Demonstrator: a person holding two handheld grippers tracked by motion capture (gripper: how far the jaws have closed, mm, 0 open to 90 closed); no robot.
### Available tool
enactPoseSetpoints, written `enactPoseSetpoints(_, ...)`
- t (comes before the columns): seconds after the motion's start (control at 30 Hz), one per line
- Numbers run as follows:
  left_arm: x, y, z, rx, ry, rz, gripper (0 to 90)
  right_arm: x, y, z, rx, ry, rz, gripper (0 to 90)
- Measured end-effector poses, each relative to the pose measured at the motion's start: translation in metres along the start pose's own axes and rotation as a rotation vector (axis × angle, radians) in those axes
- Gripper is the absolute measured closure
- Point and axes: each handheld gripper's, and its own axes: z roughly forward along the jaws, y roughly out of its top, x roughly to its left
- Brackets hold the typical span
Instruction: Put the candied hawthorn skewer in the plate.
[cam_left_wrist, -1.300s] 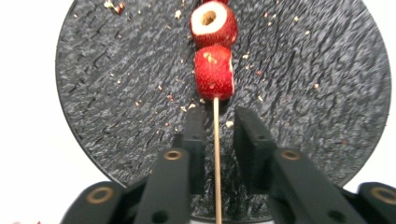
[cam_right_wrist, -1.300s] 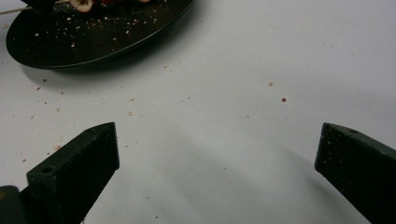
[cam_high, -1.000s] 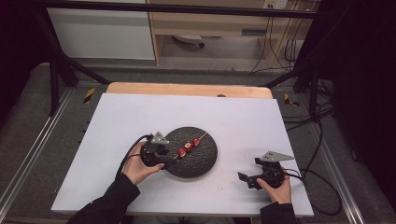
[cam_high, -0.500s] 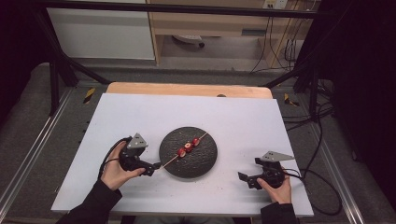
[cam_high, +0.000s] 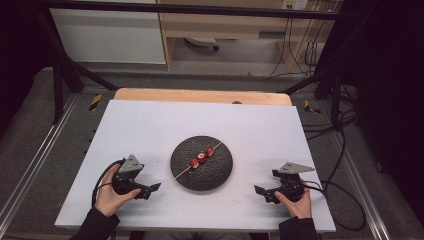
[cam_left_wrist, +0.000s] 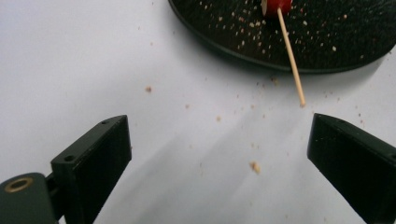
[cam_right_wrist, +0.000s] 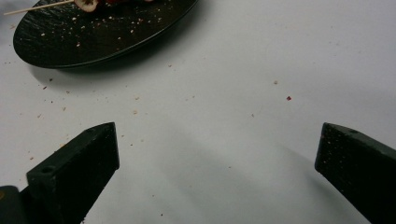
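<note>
Round matte blk plate (cam_high: 201, 163), thin wood skewer (cam_high: 197, 160) w/ red pieces; both tongs spread.

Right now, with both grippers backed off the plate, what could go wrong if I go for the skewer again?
The skewer overhangs the plate rim, its tip near the table; a nudge from the open left gripper could roll the fruit pieces off. Crumbs on the table may get smeared or picked up.

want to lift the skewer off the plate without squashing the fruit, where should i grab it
Probably the bare stick end of the skewer that overhangs the plate rim, from the left gripper side: it lies clear of the fruit and nearest those open jaws.
</note>
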Motion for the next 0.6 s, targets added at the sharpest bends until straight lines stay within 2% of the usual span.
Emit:
enactPoseSetpoints(0.13,0.003,-0.012,-0.003,-0.009,0.019,-0.005,6.3,0.0,-0.001,0.001,0.007,0.001,-0.006,0.5)
enactPoseSetpoints(0.3,0.007,-0.025,-0.003,-0.01,0.021,-0.02,6.4,0.001,-0.001,0.001,0.017,0.004,-0.009,0.5)
enactPoseSetpoints(0.6,0.011,-0.028,-0.008,-0.033,0.021,-0.035,6.9,0.0,-0.001,0.0,0.023,-0.005,-0.02,0.5)
